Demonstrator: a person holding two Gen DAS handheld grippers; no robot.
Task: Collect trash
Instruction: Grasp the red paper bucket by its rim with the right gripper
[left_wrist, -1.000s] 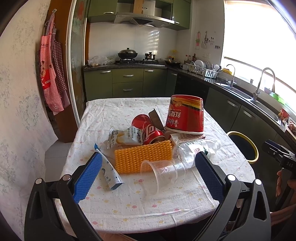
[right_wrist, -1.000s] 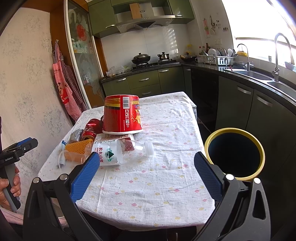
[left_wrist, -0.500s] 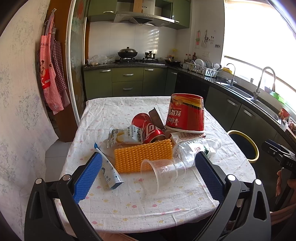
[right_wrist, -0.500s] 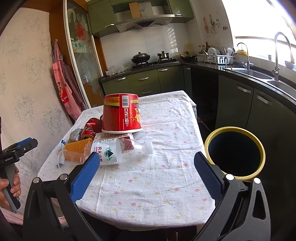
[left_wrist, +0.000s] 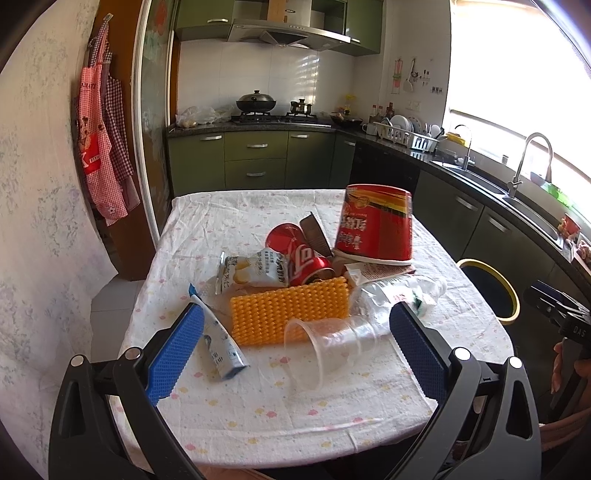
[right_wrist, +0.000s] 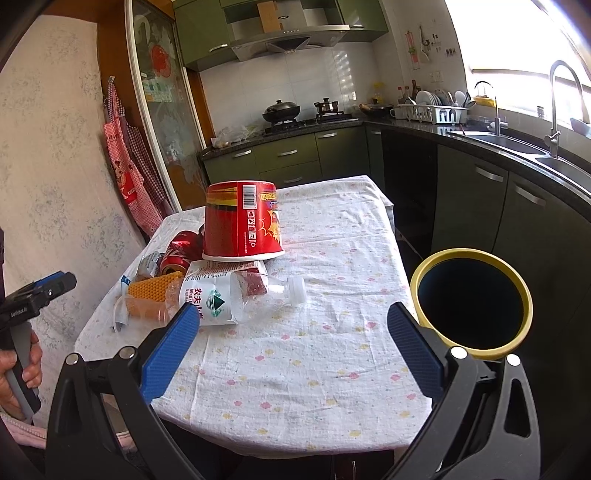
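The left gripper (left_wrist: 295, 347) hangs over the near edge of the table with its blue-padded fingers (left_wrist: 173, 356) spread wide and nothing between them. Just ahead of it a clear plastic cup (left_wrist: 328, 349) lies on its side, mouth toward the camera. Touching the cup's far side is an orange dimpled packet (left_wrist: 288, 314), and left of that a crumpled white and blue tube-shaped wrapper (left_wrist: 219, 345). Behind the packet sit a white snack bag (left_wrist: 255, 271) and a crushed red soda can (left_wrist: 299, 254); an upside-down red paper noodle bucket (left_wrist: 375, 225) stands at the heap's far right. A clear plastic water bottle (left_wrist: 399, 295) lies on its side between the bucket and the cup.

The right gripper (right_wrist: 295, 343) is likewise spread and empty, hovering above the bare near part of the white cloth-covered table (right_wrist: 306, 362). The water bottle (right_wrist: 229, 299) lies just beyond its left finger. Right of the table, on the floor, stands a round yellow-rimmed trash bin (right_wrist: 471, 299), open and dark inside.
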